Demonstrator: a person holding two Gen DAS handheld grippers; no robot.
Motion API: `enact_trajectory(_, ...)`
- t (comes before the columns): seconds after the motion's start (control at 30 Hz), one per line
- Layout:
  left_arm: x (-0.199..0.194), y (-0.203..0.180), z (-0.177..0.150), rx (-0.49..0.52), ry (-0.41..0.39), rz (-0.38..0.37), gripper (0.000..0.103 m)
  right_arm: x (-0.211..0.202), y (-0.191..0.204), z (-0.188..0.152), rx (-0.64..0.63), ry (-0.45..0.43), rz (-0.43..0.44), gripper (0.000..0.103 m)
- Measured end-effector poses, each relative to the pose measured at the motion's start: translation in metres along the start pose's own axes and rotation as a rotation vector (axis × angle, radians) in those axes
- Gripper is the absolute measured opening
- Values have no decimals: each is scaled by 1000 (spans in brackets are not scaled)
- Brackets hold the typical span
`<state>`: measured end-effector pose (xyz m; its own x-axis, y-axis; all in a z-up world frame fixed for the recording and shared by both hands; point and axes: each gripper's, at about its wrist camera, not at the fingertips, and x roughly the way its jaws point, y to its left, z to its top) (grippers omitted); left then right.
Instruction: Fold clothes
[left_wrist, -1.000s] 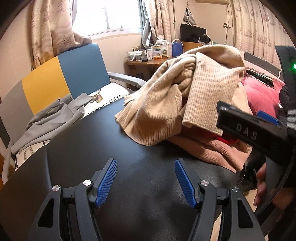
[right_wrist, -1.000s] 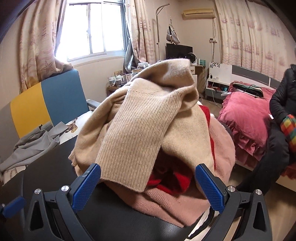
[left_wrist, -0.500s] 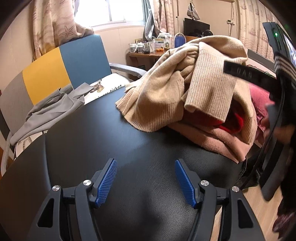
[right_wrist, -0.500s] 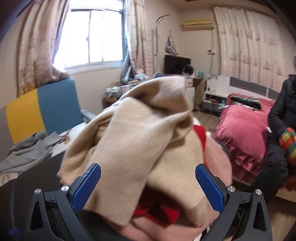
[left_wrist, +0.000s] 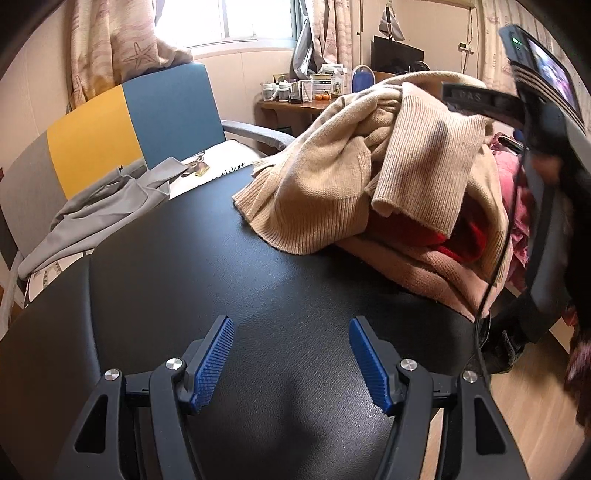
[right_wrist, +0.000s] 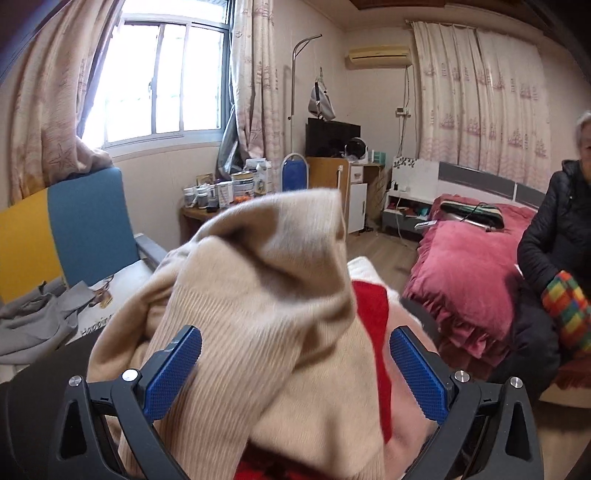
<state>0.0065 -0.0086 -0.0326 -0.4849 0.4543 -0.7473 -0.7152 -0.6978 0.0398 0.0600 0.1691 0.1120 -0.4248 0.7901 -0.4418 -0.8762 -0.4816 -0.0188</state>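
A heap of knitwear lies at the right end of a black table (left_wrist: 207, 266): a beige ribbed sweater (left_wrist: 332, 177) on top, a red garment (left_wrist: 458, 240) and a pink one (left_wrist: 417, 266) under it. My left gripper (left_wrist: 291, 354) hovers open over bare table, well short of the heap. My right gripper (right_wrist: 295, 369) is open and pushed into the heap from above, its blue pads (right_wrist: 173, 369) on either side of the beige sweater (right_wrist: 266, 332). In the left wrist view the right gripper's body (left_wrist: 532, 122) shows above the heap.
A blue, yellow and grey chair (left_wrist: 122, 122) behind the table carries a grey garment (left_wrist: 103, 206) and a printed cushion. A cluttered wooden desk (left_wrist: 295, 103) stands by the window. A pink bed (right_wrist: 465, 273) is at right, where a person in a dark jacket (right_wrist: 546, 243) sits.
My right gripper has risen and moved forward over the heap, so the beige sweater now lies between its open fingers. My left gripper has stayed put over the table.
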Motion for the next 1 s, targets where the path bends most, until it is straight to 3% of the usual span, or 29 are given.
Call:
enact_trajectory(0.37,5,9,-5,-24,26,15,67,26,1,24,-40,-58,-4,103)
enact_trajectory(0.57,6,9,-10,-30,42,15,67,57,-10,28,-4,34,25,75)
enact_trajectory(0.67,3,10,-12,-31,38,9,67,69,-10,24,-14,71,63,52)
enact_trajectory(0.73,2,13,-13,-32,33,4,67,71,-9,22,-29,73,113,27)
enact_trajectory(0.8,0,17,-15,-36,29,-3,67,66,-5,24,-37,64,161,17)
enact_trajectory(1.0,-1,37,-22,-102,69,4,67,25,10,22,-4,28,390,12)
